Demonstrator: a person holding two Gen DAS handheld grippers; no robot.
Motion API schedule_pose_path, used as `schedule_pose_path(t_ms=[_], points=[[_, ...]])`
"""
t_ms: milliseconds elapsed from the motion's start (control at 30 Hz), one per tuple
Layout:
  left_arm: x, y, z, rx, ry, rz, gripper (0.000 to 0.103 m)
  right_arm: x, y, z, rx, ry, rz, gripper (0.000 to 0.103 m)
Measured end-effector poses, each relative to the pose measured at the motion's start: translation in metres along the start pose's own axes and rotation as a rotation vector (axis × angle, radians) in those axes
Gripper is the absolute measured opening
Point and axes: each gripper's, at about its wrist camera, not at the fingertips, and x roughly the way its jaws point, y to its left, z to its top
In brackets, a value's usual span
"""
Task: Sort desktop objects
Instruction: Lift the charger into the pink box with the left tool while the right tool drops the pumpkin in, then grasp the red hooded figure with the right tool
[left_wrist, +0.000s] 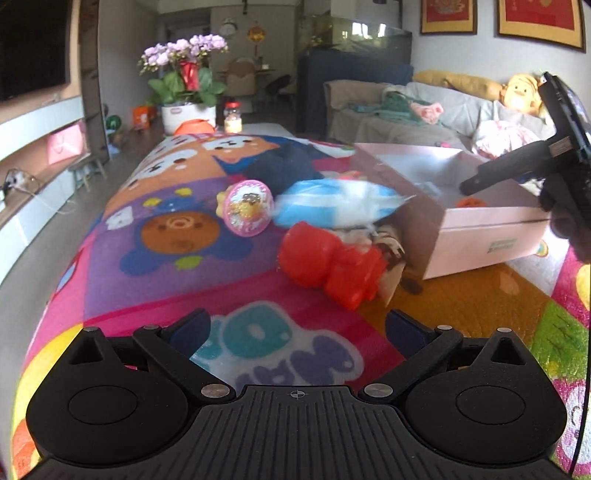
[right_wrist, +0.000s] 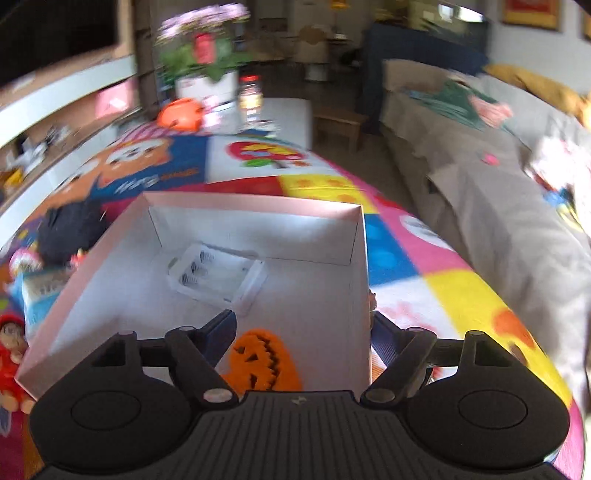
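Toys on my cartoon-print counter (left_wrist: 173, 280), sofa (right_wrist: 491, 206) to my right
Both tools wide and empty: left tool (left_wrist: 295, 328) short of the red doll (left_wrist: 332, 266), right tool (right_wrist: 304, 332) over the pink box (right_wrist: 236, 206)

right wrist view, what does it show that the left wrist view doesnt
Only the right wrist view shows the clear plastic tray on the box floor and the pumpkin's carved face. Only the left wrist view shows the round pink toy whole, plus the right gripper over the box. Both share the pink box, the red doll and the blue packet.
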Motion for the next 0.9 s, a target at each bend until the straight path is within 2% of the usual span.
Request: schedule_pose_path(t_ms=[67,100,167,200,267,367,467,533,600,667,733,800,833,900], points=[[0.002,0.002,0.000,-0.005,-0.002,0.006,0.103,-0.002,0.013,0.003,-0.053,-0.002,-0.001,0.074],[0.002,0.003,-0.001,-0.008,-0.005,0.013,0.103,-0.008,0.020,0.004,-0.084,-0.039,-0.032,0.072],[0.000,0.006,0.000,-0.011,-0.010,0.039,0.103,-0.034,0.043,0.004,-0.168,-0.195,-0.141,0.073],[-0.001,0.009,0.000,-0.014,-0.012,0.064,0.103,-0.052,0.057,0.001,-0.223,-0.267,-0.151,0.074],[-0.004,0.018,0.003,-0.034,-0.015,0.123,0.103,-0.081,0.084,-0.007,-0.292,-0.328,-0.046,0.078],[-0.009,0.037,0.008,-0.100,-0.024,0.180,0.103,-0.104,0.133,-0.031,-0.399,-0.311,0.146,0.076],[-0.017,0.054,0.012,-0.156,-0.042,0.219,0.103,-0.104,0.182,-0.062,-0.528,-0.281,0.246,0.068],[-0.022,0.062,0.012,-0.175,-0.048,0.230,0.103,-0.097,0.212,-0.080,-0.595,-0.296,0.231,0.067],[-0.029,0.067,0.011,-0.181,-0.048,0.231,0.103,-0.084,0.236,-0.090,-0.637,-0.314,0.176,0.067],[-0.034,0.069,0.009,-0.179,-0.044,0.234,0.103,-0.073,0.248,-0.095,-0.651,-0.306,0.146,0.067],[-0.037,0.069,0.008,-0.178,-0.040,0.235,0.103,-0.060,0.252,-0.094,-0.646,-0.245,0.144,0.052],[-0.038,0.068,0.008,-0.181,-0.037,0.229,0.103,-0.063,0.251,-0.099,-0.645,-0.252,0.127,0.046],[-0.039,0.067,0.008,-0.179,-0.036,0.225,0.103,-0.068,0.246,-0.100,-0.639,-0.247,0.149,0.042],[-0.037,0.061,0.009,-0.167,-0.031,0.213,0.103,-0.083,0.228,-0.101,-0.600,-0.197,0.209,0.041]])
